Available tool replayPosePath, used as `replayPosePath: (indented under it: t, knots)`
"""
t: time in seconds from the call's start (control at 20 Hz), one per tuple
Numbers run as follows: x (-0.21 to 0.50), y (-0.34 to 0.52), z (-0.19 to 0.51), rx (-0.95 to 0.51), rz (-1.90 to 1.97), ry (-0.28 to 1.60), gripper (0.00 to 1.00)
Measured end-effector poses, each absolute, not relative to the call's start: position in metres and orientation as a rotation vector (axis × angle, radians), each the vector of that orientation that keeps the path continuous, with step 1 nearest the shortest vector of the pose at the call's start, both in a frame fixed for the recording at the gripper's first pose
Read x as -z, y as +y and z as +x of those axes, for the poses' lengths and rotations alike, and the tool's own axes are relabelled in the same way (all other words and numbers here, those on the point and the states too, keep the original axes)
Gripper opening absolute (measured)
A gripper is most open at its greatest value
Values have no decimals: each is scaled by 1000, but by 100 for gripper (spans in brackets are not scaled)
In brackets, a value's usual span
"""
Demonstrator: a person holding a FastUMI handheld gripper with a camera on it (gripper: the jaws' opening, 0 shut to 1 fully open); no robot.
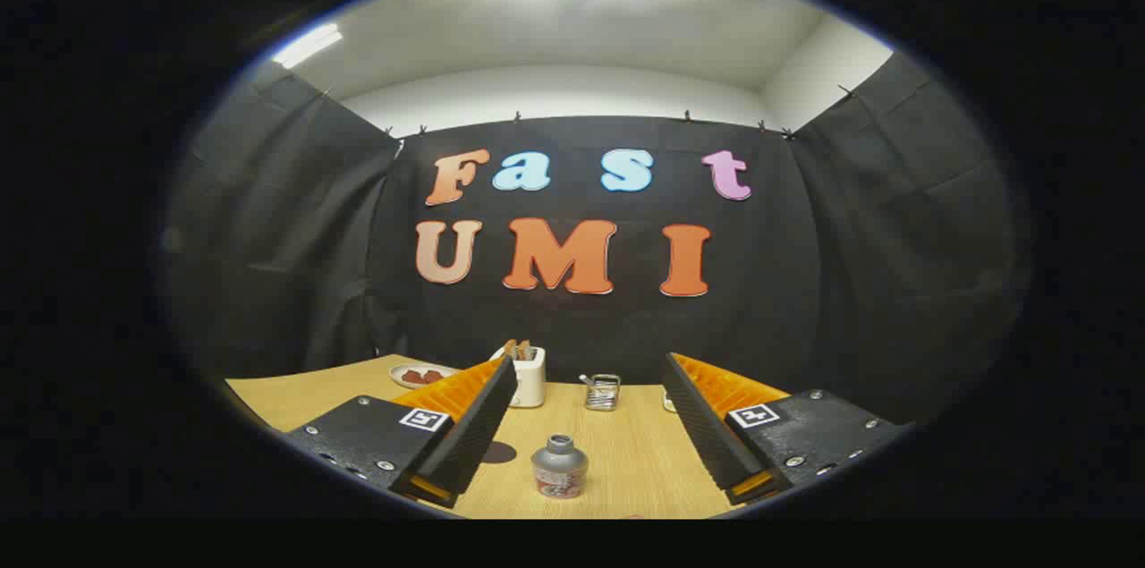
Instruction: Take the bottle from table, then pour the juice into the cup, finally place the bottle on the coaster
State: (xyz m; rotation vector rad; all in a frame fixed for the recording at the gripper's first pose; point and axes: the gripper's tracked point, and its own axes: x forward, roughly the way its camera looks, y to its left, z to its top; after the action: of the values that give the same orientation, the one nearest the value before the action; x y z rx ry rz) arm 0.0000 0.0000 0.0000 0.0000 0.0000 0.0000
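A small grey bottle [559, 466] with a narrow neck and a printed label stands upright on the wooden table [626, 452], in the gap between my two fingers and nearer the left one. My gripper [588, 380] is open, its fingers spread wide and touching nothing. A dark round coaster [498, 453] lies flat on the table just left of the bottle, partly hidden behind the left finger. Beyond the fingers, a small clear glass cup [603, 392] with a metal handle stands near the table's far edge.
A white holder [528, 376] with brown sticks stands at the far edge, left of the cup. A plate [422, 375] with reddish food lies further left. A small item [667, 401] peeks out behind the right finger. Black cloth walls close the booth.
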Motion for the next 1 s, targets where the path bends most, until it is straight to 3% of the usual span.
replayPosePath:
  t: [1.0]
  knots:
    - [-13,-22,-2,37,32,-42,98]
